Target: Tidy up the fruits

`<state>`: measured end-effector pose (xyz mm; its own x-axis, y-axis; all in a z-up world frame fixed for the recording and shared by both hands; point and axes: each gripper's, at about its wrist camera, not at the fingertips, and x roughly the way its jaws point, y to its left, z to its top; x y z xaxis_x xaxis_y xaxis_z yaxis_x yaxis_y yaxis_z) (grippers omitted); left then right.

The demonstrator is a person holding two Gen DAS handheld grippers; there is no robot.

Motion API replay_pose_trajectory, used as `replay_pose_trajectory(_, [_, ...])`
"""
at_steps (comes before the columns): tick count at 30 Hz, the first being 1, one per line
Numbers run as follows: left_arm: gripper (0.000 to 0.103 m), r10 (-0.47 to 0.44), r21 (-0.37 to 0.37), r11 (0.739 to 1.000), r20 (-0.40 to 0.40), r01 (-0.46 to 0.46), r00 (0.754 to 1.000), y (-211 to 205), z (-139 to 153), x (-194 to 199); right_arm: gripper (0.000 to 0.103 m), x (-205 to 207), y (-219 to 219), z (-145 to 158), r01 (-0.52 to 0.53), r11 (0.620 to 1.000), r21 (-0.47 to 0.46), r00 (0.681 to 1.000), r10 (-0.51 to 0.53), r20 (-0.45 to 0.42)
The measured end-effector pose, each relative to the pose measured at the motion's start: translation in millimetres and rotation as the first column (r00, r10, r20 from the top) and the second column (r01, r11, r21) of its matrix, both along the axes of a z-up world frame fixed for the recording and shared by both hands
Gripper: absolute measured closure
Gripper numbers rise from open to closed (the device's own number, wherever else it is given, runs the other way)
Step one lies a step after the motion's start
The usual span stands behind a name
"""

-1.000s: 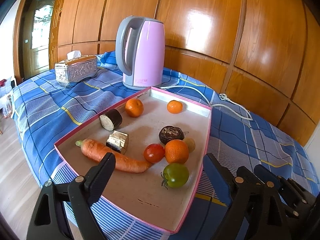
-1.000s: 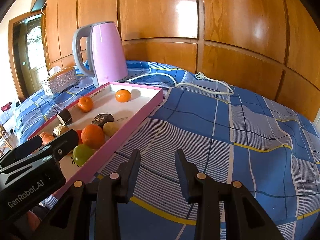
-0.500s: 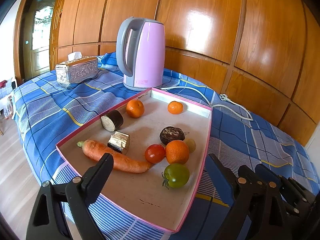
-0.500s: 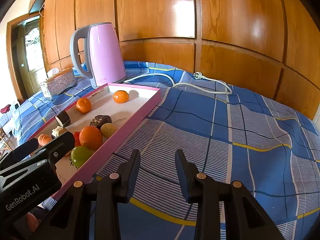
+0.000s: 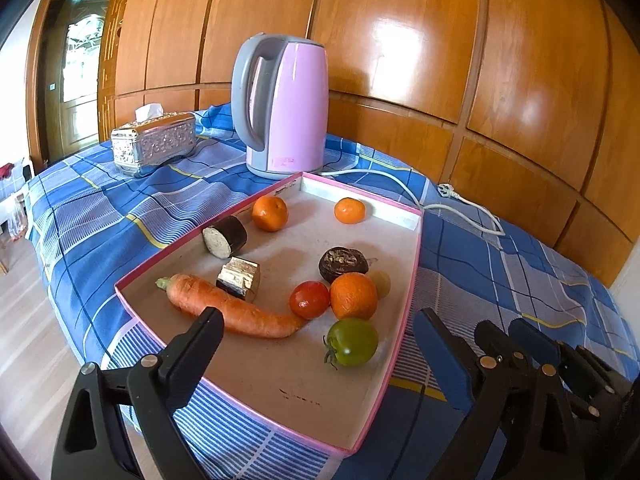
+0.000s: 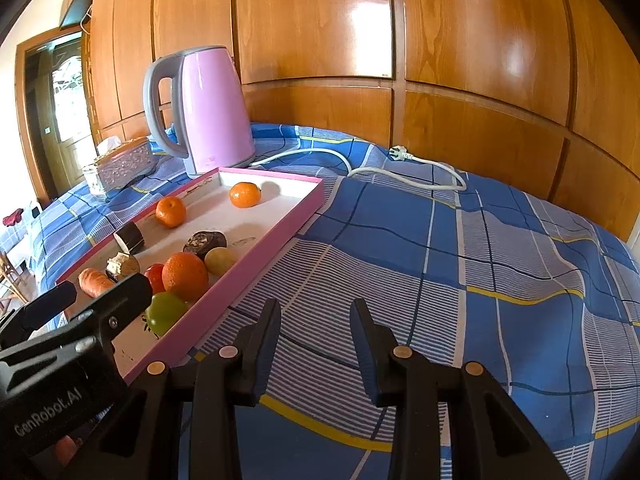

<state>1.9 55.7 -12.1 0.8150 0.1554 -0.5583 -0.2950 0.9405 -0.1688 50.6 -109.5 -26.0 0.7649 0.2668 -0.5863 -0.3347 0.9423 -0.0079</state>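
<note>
A pink-rimmed tray [image 5: 412, 280] lies on the blue checked cloth. In it lie a carrot [image 5: 228, 308], a green tomato [image 5: 352, 342], a red tomato [image 5: 309, 299], a large orange [image 5: 353, 295], two small oranges [image 5: 270, 213] [image 5: 349, 210], a dark wrinkled fruit [image 5: 343, 264], a pale round fruit [image 5: 382, 283] and two aubergine pieces [image 5: 225, 236] [image 5: 239, 278]. My left gripper [image 5: 316, 356] is open and empty, low over the tray's near end. My right gripper [image 6: 316, 328] is open and empty over the cloth, right of the tray [image 6: 256, 256].
A pink electric kettle [image 5: 286, 108] stands behind the tray, its white cord and plug [image 5: 448, 196] trailing right. A silver tissue box [image 5: 154, 142] stands at the back left. Wooden wall panels close the back. The cloth's edge drops to the floor on the left.
Both grippers have shifted slightly; the tray and kettle sit a little further right and closer in the right wrist view. Nothing was taken hold of.
</note>
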Motion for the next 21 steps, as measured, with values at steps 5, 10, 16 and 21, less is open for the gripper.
replay_pose_trajectory(5, [0.007,0.006,-0.004,1.000,-0.003,-0.006,1.000,-0.3,-0.1,-2.7,0.067,-0.2,0.6,-0.2,-0.002,1.000,-0.005,1.000,0.002,-0.001])
replay_pose_trajectory(10, [0.007,0.011,-0.004,1.000,0.003,-0.011,1.000,-0.8,0.6,-7.3,0.067,1.5,-0.3,-1.2,0.008,1.000,-0.008,1.000,-0.008,-0.009])
replay_pose_trajectory(16, [0.007,0.016,-0.006,1.000,0.001,-0.016,1.000,1.6,0.6,-9.1,0.067,2.2,0.8,-3.3,0.008,1.000,-0.020,1.000,-0.008,-0.016])
replay_pose_trajectory(21, [0.005,0.014,-0.015,1.000,-0.002,-0.014,1.000,3.0,0.4,-11.5,0.067,1.8,0.4,-2.8,0.007,1.000,-0.018,1.000,-0.007,-0.013])
